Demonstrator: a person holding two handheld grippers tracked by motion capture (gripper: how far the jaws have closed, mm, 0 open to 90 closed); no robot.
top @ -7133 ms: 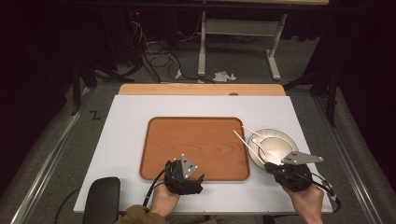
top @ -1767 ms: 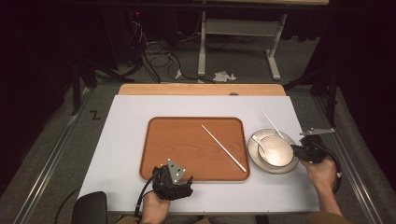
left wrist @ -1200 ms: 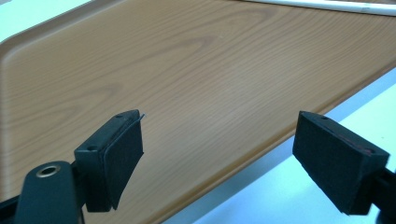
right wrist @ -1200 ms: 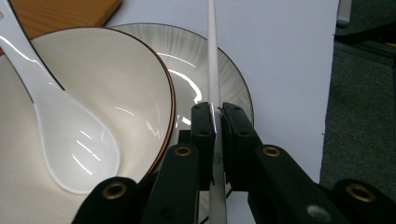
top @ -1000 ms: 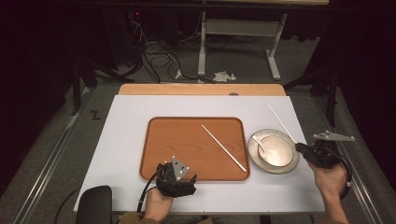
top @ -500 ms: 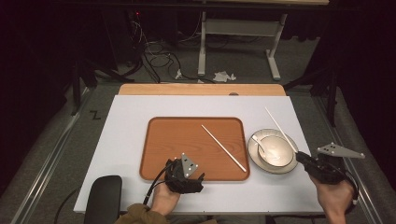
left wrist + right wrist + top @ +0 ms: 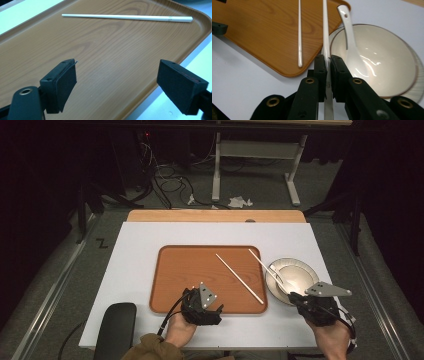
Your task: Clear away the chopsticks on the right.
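held chopstick (image 7: 325,37): being pinched by the right gripper (image 7: 327,65), reaching out over the tray's corner beside the bowl
second chopstick (image 7: 240,278): lying aslant on the tray (image 7: 175,280)
spoon (image 7: 348,37): resting in the bowl (image 7: 387,65)
left gripper (image 7: 117,82): hovering over the tray's near edge, jaws standing wide, gripping nothing

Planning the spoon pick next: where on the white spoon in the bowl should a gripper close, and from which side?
Grip the spoon on its handle, the slim straight part that rises over the bowl rim toward the tray. Its scoop lies low inside the bowl, hard to pinch. Come from above, jaws across the handle's width. The right gripper is shut on a chopstick, so the open left gripper seems better placed.
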